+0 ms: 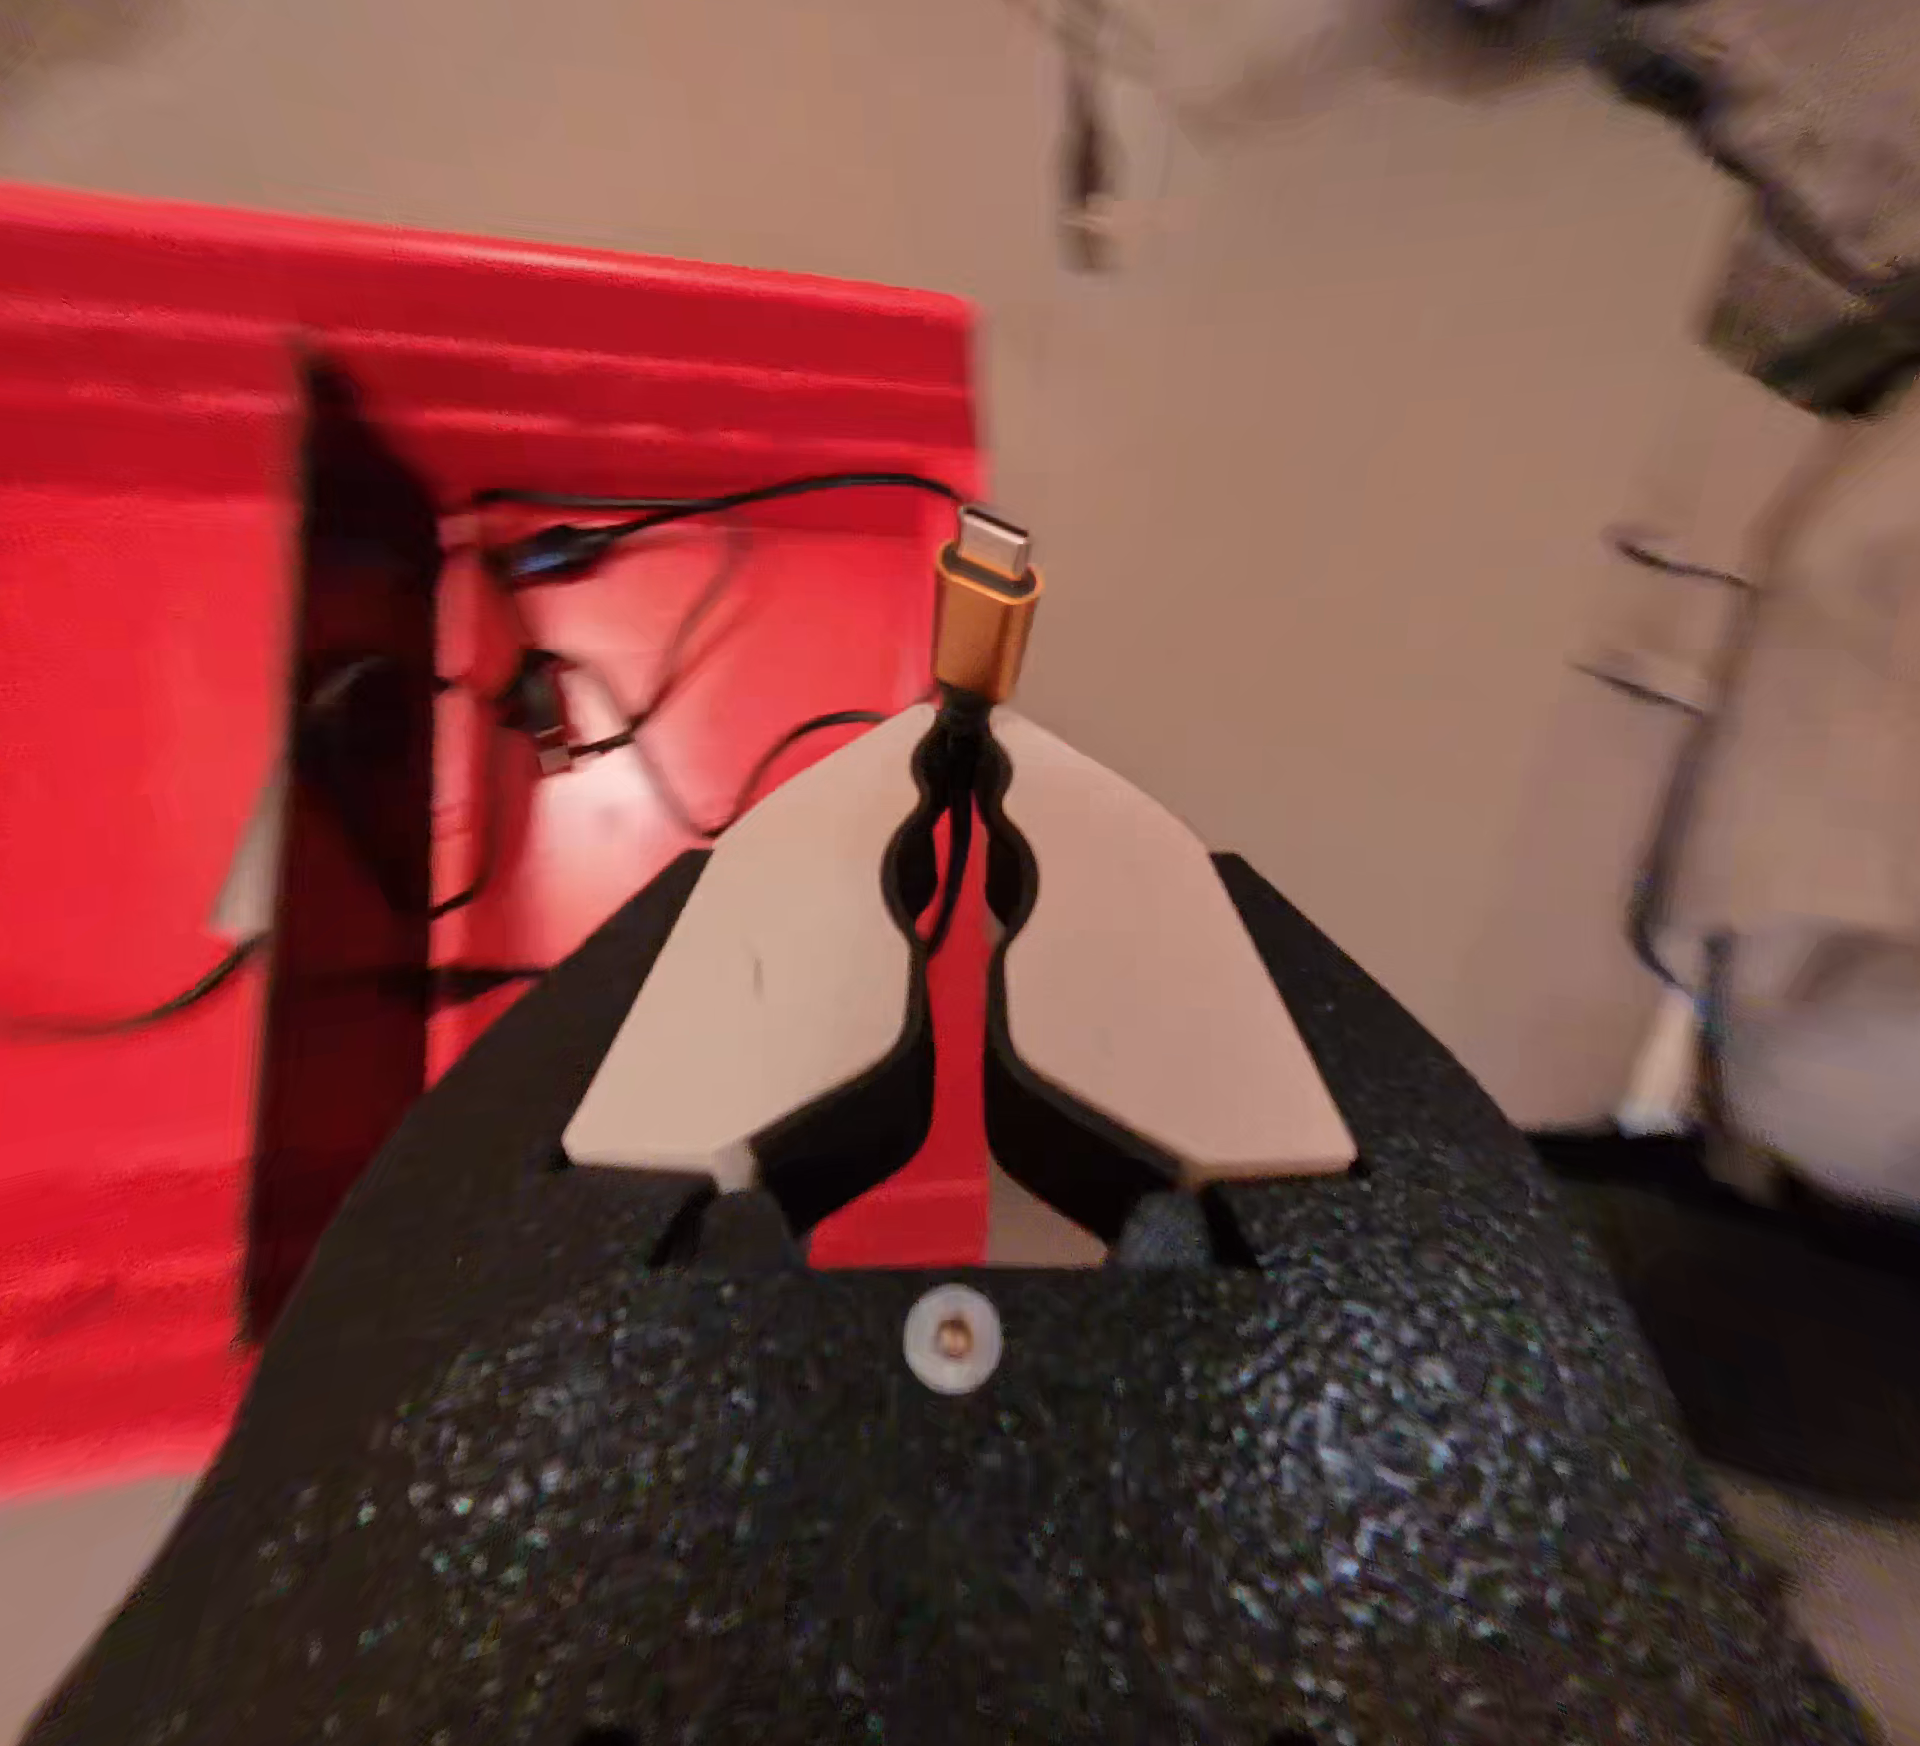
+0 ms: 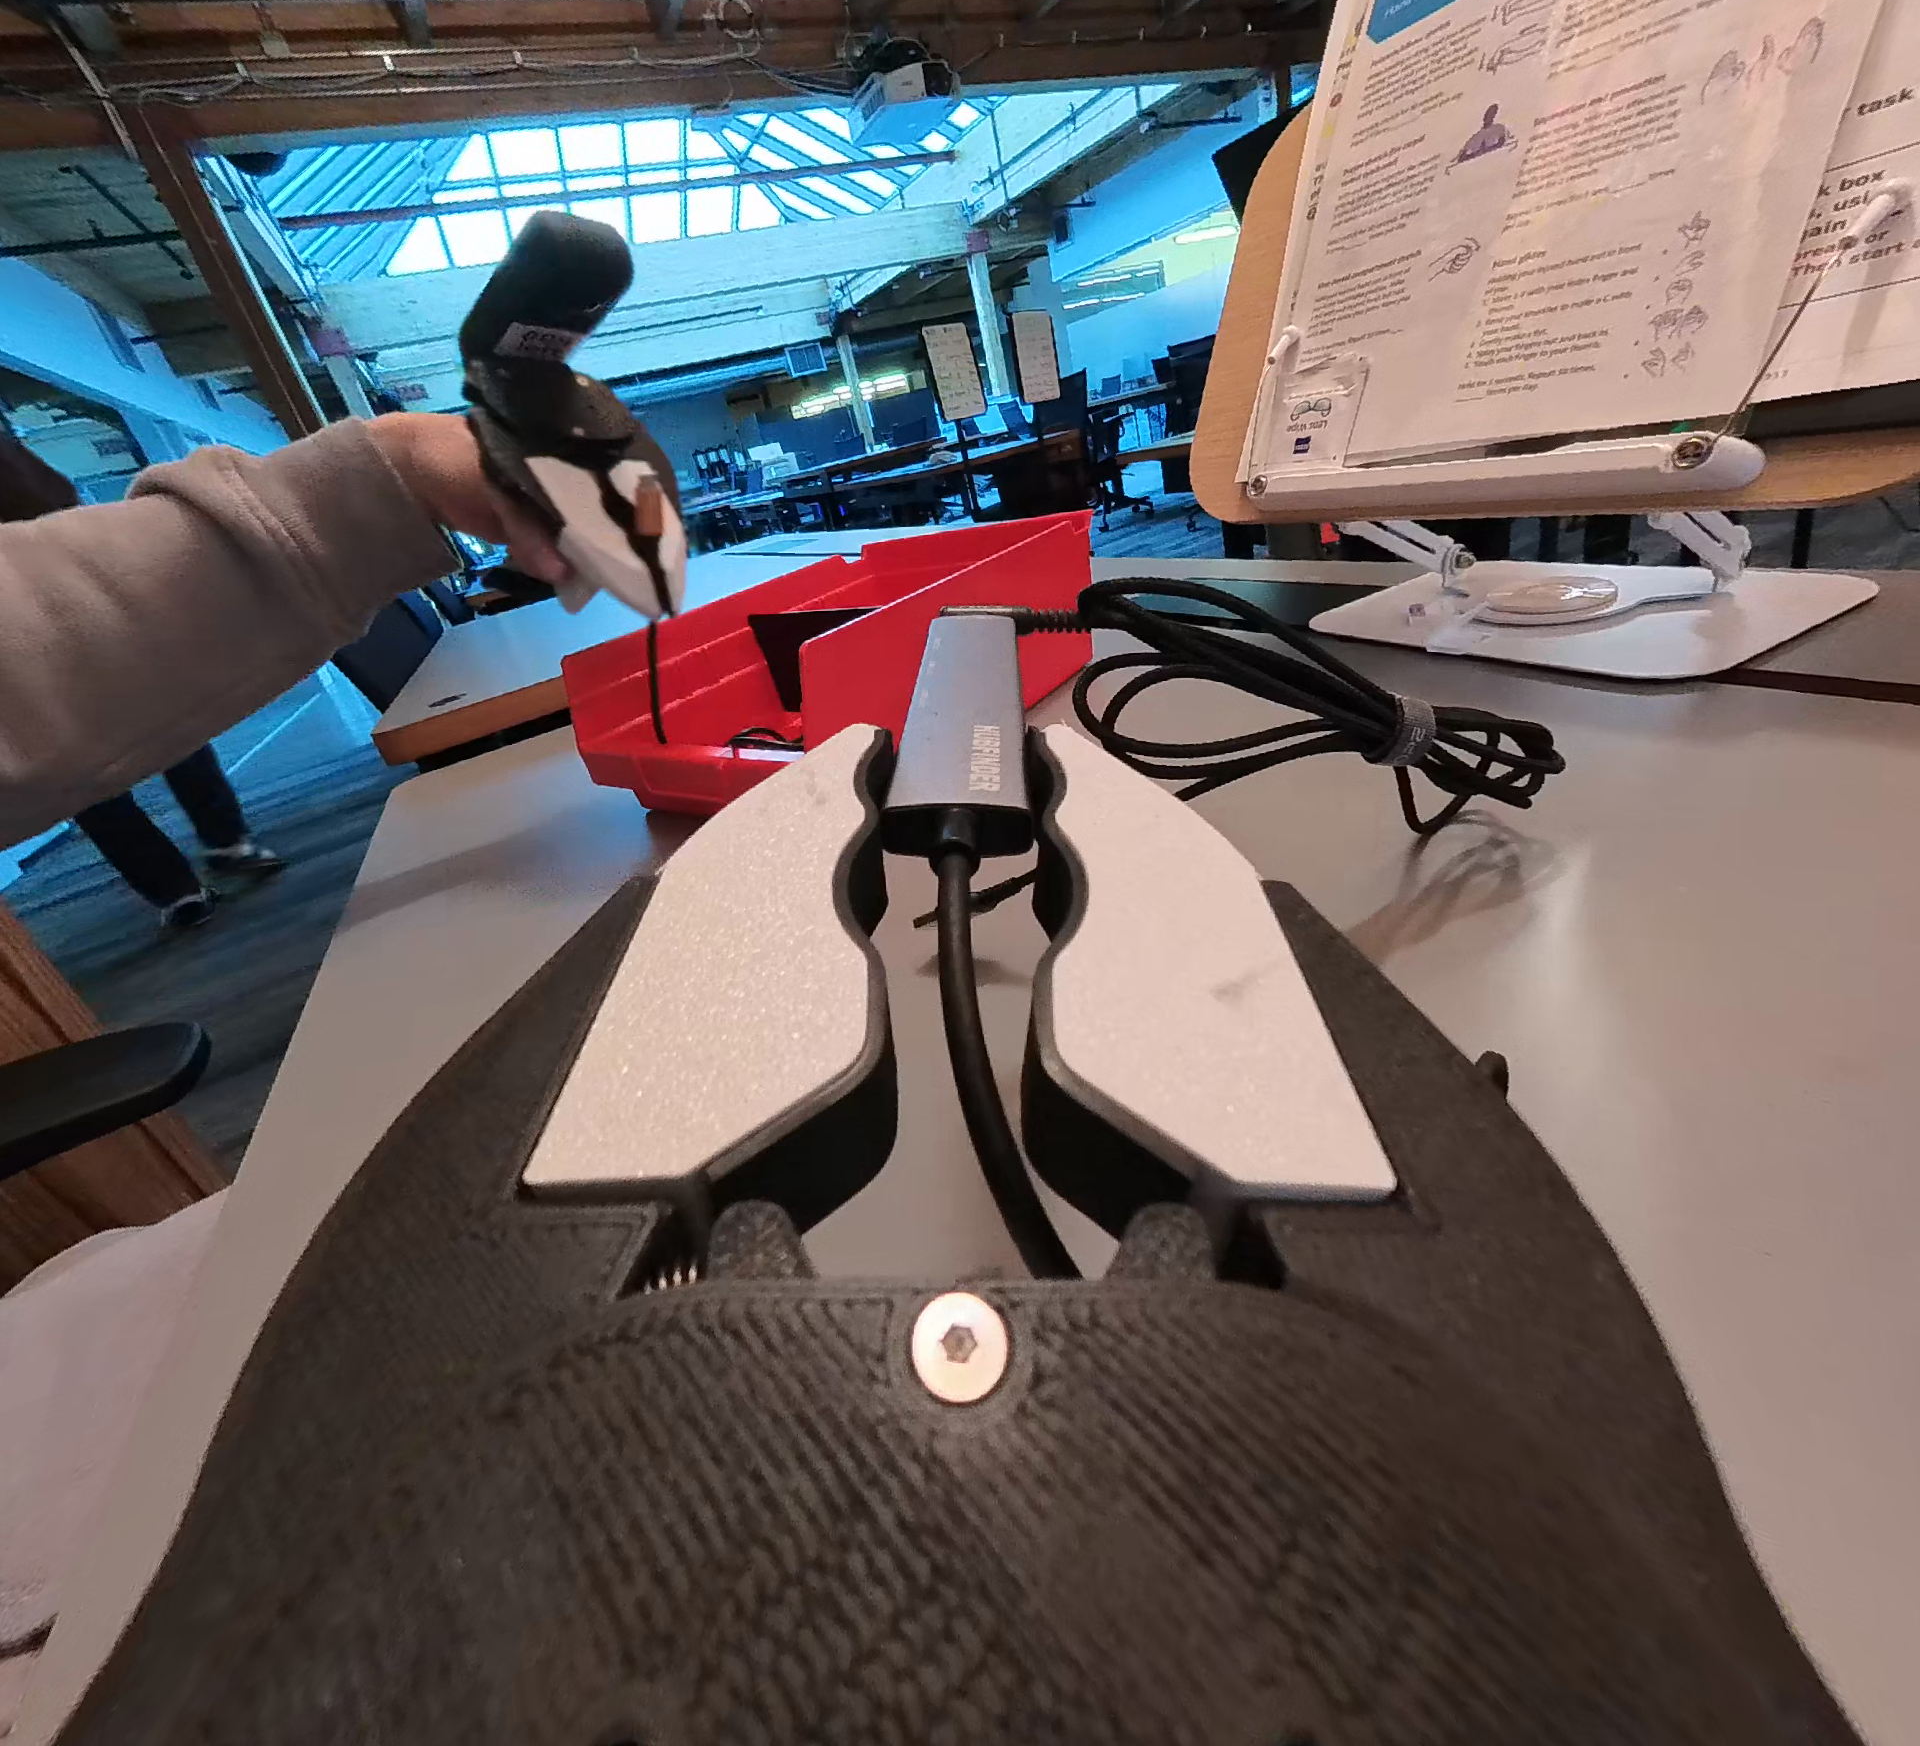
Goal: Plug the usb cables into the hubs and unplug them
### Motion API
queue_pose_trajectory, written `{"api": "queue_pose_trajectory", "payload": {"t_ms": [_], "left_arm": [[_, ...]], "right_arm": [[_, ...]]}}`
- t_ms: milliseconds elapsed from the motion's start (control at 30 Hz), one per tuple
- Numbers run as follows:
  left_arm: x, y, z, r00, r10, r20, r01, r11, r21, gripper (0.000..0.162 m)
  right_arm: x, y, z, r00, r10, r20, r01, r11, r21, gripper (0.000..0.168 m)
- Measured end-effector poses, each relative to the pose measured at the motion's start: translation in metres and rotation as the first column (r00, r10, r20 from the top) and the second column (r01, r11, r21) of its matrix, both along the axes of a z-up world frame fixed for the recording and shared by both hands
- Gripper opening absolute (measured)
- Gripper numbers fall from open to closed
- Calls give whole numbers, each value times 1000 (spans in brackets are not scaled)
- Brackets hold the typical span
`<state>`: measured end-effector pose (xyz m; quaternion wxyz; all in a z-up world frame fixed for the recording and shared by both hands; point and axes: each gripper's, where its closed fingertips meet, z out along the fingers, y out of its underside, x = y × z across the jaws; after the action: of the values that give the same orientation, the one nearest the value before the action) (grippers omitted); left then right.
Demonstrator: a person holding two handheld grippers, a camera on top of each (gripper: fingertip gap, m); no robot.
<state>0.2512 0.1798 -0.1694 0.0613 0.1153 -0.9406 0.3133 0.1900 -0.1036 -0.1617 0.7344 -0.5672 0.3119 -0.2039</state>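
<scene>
Grey table [image 2: 1662, 1021]: right fingers [image 2: 958, 761] clamp lettered grey hub [image 2: 961, 740]; left fingers [image 1: 961, 730] pinch copper-plug cable [image 1: 985, 616].

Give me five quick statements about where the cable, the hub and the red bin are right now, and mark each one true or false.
1. The left tool is shut on the cable just behind the orange plug. True.
2. The orange plug is seated in the hub. False: it sticks out free beyond the tool's tips, away from the grey hub.
3. The right tool grips the grey hub by its sides. True.
4. The red bin holds nothing. False: black cables lie in it.
5. The bundled black cable lies in the bin. False: it rests on the table.
</scene>
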Motion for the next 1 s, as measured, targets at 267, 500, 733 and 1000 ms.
{"api": "queue_pose_trajectory", "payload": {"t_ms": [267,500,733,1000], "left_arm": [[0,-14,73,998,-49,35,56,965,-255,3],[21,8,190,950,283,129,-166,813,-558,3],[-48,4,195,955,206,212,-165,967,-196,3],[-80,-78,29,987,0,158,-34,976,217,3]], "right_arm": [[0,0,0,1000,0,1,0,1000,3,24],[-1,-2,1,1000,-10,-1,10,1000,13,24],[2,1,-3,1000,-9,-22,9,1000,-14,24],[8,-1,-5,998,-28,-54,28,1000,-10,24]]}}
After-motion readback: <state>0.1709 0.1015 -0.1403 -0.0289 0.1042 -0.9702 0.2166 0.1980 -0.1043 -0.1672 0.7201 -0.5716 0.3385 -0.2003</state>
